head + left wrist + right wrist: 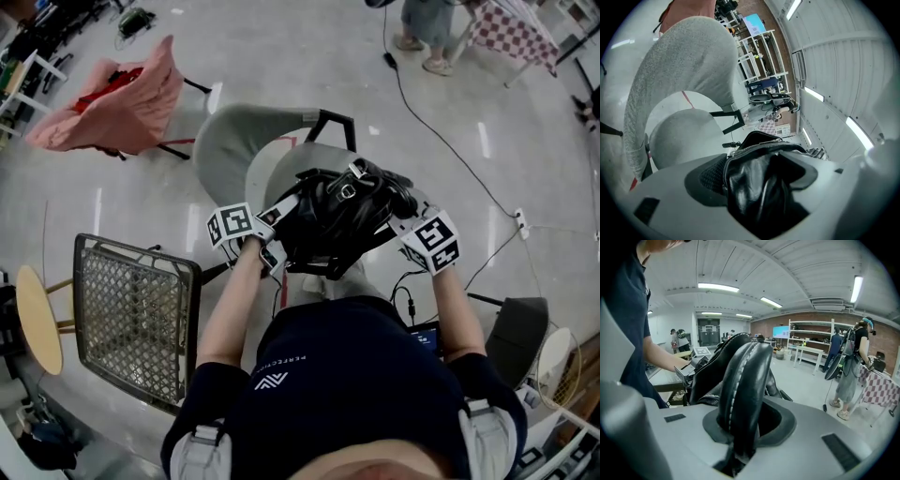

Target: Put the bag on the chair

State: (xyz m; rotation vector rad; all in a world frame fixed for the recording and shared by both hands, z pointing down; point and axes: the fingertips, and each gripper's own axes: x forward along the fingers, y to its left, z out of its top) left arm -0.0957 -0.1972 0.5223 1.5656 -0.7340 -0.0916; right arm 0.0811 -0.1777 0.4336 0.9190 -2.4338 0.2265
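Observation:
A black leather bag (339,217) hangs in the air between my two grippers, above the seat of a grey upholstered chair (246,142). My left gripper (274,246) is shut on the bag's left side; black leather (759,187) fills the space between its jaws, with the chair's seat (679,136) and curved back (679,70) beyond. My right gripper (405,223) is shut on the bag's stitched strap (743,390), which runs between its jaws. The bag covers most of the chair seat in the head view.
A metal mesh chair (131,319) stands at my left, a round wooden stool (37,319) beside it. A pink-draped chair (122,98) is at the far left. A cable (441,131) crosses the floor; a person (851,371) stands at the far right.

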